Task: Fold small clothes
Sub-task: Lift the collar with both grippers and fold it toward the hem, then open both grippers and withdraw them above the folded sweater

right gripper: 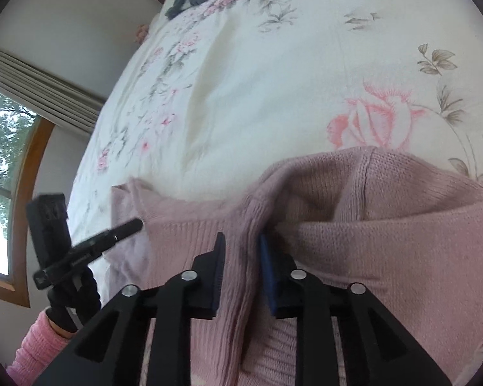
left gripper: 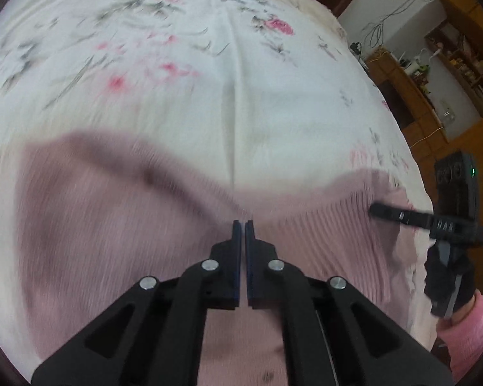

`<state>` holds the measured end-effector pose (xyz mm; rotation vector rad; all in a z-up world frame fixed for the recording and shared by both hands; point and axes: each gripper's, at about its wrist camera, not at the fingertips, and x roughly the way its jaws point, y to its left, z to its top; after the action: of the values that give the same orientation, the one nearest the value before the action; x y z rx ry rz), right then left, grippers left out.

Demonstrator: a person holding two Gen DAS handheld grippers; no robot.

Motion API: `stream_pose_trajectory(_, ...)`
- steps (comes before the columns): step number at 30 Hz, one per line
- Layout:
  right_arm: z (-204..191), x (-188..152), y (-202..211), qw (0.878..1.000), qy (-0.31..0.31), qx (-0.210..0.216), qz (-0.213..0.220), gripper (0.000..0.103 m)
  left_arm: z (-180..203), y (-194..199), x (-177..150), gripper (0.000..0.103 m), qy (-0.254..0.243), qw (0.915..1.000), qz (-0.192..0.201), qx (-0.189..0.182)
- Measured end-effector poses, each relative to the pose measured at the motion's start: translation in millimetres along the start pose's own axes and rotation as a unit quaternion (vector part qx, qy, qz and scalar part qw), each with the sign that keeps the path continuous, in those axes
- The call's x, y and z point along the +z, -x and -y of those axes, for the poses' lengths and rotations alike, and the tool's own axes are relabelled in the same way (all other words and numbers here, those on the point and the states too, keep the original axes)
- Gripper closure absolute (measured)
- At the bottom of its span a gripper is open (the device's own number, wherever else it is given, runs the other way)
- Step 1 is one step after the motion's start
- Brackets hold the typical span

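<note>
Floral bedsheet (left gripper: pixel 241 103) covers the bed, pink knit sweater (left gripper: pixel 112 225) spread at its near edge. Left gripper (left gripper: pixel 243 225) pinched shut on a sweater fold directly ahead. Right gripper (right gripper: pixel 241 244) clamps a bunched ribbed ridge between its fingers.

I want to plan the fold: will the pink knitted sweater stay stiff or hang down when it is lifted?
The pink sweater is probably floppy: it sags between the left gripper and the right gripper. Its ribbed knit likely stretches and grips rather than slips.
</note>
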<state>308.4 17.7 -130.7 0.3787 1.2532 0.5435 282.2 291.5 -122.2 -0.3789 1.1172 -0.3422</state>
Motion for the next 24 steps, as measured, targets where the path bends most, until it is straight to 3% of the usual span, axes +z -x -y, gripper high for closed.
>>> stream_pose_trajectory(3, 0, 2, -4, 1.0, -0.007, 0.005, -0.007, 0.074, -3, -14, -1, 0.1, 0.018, 0.9996, -0.019, -0.012)
stream_pose_trajectory(7, -3, 0, -17, 1.0, -0.004, 0.006, -0.029, 0.074, -4, -28, 11, 0.097, 0.044, 0.9982, -0.009, -0.04)
stream_pose_trajectory(10, -4, -1, -22, 0.999, -0.002, 0.011, -0.033, 0.09, -7, -35, 23, 0.099, 0.061, 0.9972, -0.002, -0.043)
stream_pose_trajectory(14, -6, 2, -26, 1.0, 0.006, -0.009, -0.017, 0.092, -7, -39, 41, 0.103, 0.054, 0.9983, 0.013, -0.02)
stream_pose_trajectory(16, -4, 2, -30, 1.0, 0.003, -0.012, -0.023, 0.092, -13, -39, 38, 0.103, 0.067, 0.9974, 0.0, -0.026)
stream_pose_trajectory(20, -8, -7, -19, 1.0, 0.009, -0.008, -0.028, 0.08, -5, -17, 21, 0.103, 0.019, 0.9995, 0.018, 0.018)
stream_pose_trajectory(24, -12, -31, -3, 0.999, 0.006, 0.016, -0.041, 0.073, 20, 8, -4, 0.101, -0.018, 0.9995, 0.023, 0.008)
